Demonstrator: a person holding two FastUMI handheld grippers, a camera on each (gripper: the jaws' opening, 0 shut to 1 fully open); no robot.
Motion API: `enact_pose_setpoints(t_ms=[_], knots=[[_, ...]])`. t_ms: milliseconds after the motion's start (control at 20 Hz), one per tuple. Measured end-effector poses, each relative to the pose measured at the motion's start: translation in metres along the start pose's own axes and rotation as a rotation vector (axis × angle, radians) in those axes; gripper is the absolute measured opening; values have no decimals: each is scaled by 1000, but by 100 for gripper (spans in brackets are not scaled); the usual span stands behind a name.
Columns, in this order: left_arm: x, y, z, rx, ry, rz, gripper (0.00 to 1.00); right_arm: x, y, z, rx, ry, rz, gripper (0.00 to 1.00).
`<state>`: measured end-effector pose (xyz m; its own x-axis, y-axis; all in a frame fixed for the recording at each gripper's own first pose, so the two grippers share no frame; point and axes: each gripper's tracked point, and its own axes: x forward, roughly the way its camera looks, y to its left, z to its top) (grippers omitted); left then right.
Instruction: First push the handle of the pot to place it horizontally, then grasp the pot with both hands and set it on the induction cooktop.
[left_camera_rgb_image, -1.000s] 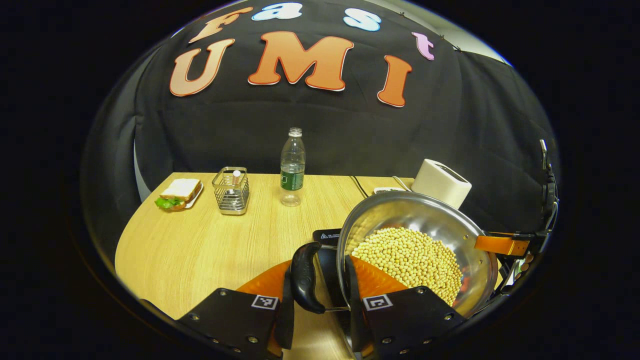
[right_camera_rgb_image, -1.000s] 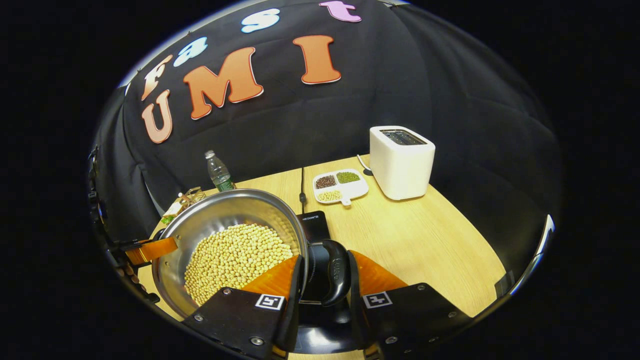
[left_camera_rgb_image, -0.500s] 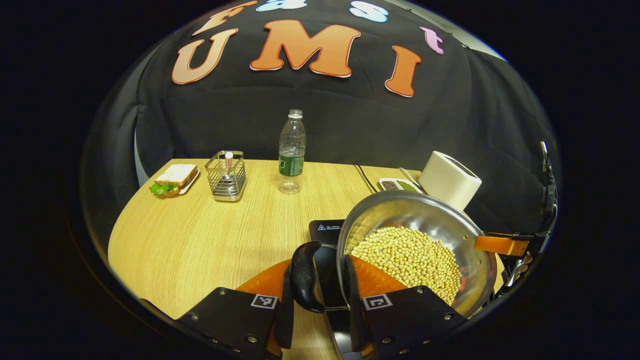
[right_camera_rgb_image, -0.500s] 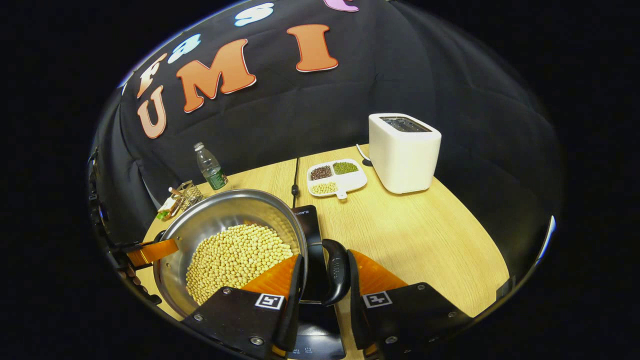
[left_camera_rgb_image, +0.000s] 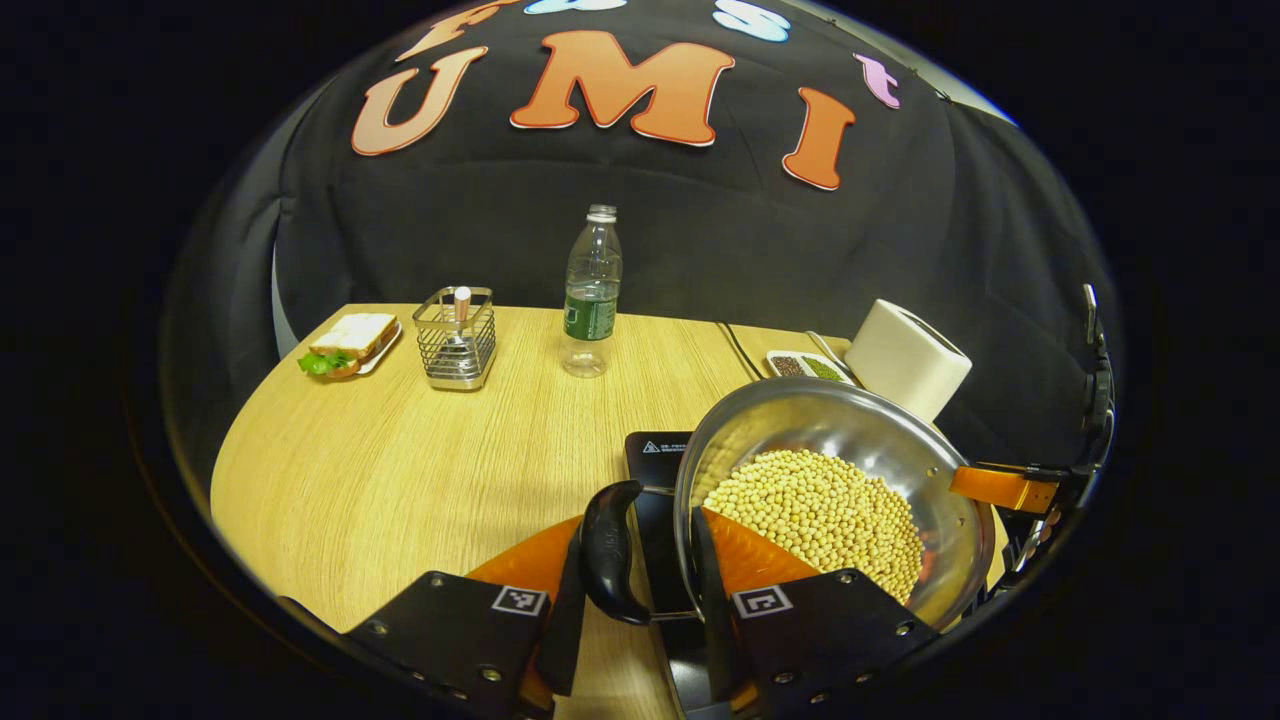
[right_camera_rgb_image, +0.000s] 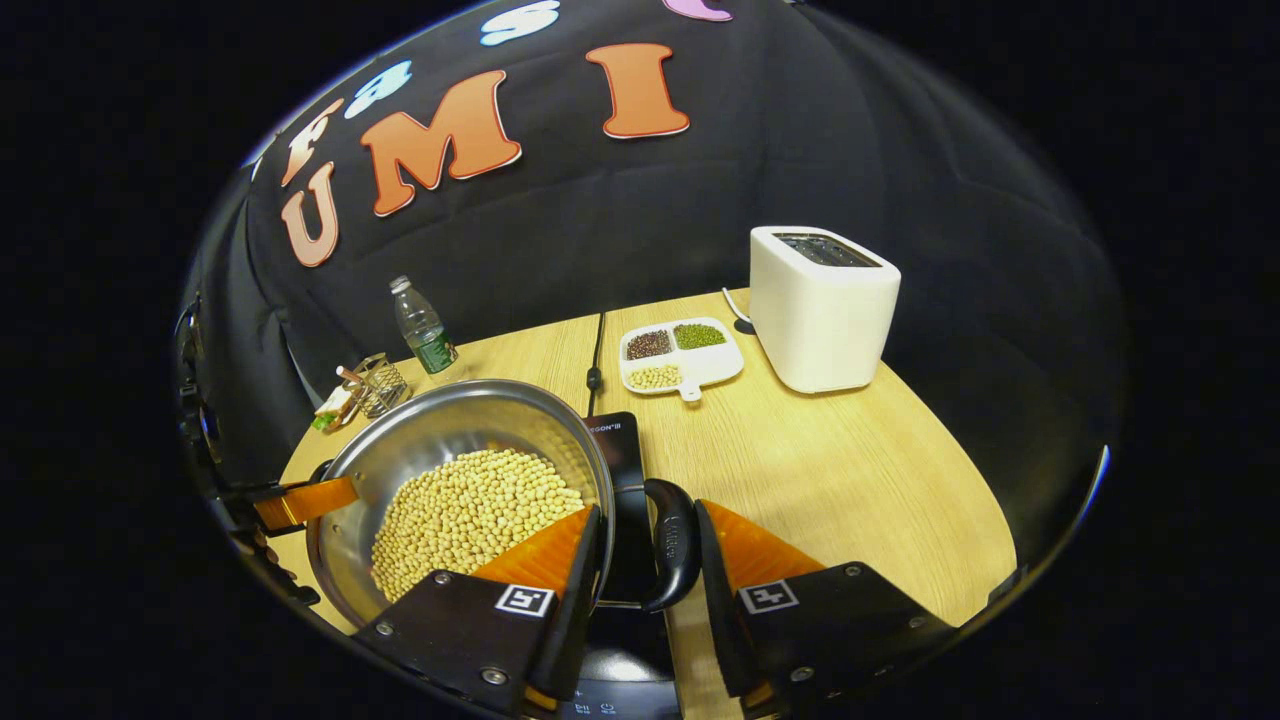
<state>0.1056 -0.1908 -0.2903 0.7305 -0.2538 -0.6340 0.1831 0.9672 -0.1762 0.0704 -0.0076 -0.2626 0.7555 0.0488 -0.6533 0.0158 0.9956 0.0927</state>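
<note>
The second step is in hand: the steel pot is carried by both tools over the black induction cooktop, whose control edge shows under the right tool. The left tool is narrowed around 1 black side handle, and the right tool is closed the same way around the other handle; whether the pot's base already rests on the cooktop cannot be told. By my reading, the next move calls for lowering it level and centred, then widening both tools together so nothing tips. The pot holds a heap of yellow soybeans. Farther back on the table, a white divided dish carries 3 kinds of beans beside a white toaster.
</note>
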Motion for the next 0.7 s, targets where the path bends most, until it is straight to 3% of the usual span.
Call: enact_pose_setpoints(t_ms=[200,250,300,350,400,550,600,700], knots=[[-15,0,17,22,-53,-2,55,-11,2,15,-6,-50,-2,62],[-23,1,24,30,-68,1,55,-14,2,20,-10,-60,-5,69],[-34,5,34,42,-98,19,54,-19,2,23,-12,-66,-10,71],[-44,6,48,53,-139,20,56,-23,2,28,-12,-73,-15,89],[-57,5,63,59,-181,8,63,-30,1,33,-9,-83,-21,94],[-109,11,112,70,-311,21,64,-64,4,68,-6,-176,-20,95],[-128,20,132,103,-367,63,80,-79,6,82,-16,-219,-18,95],[-169,39,165,168,-470,157,87,-109,8,111,-46,-300,-24,94]])
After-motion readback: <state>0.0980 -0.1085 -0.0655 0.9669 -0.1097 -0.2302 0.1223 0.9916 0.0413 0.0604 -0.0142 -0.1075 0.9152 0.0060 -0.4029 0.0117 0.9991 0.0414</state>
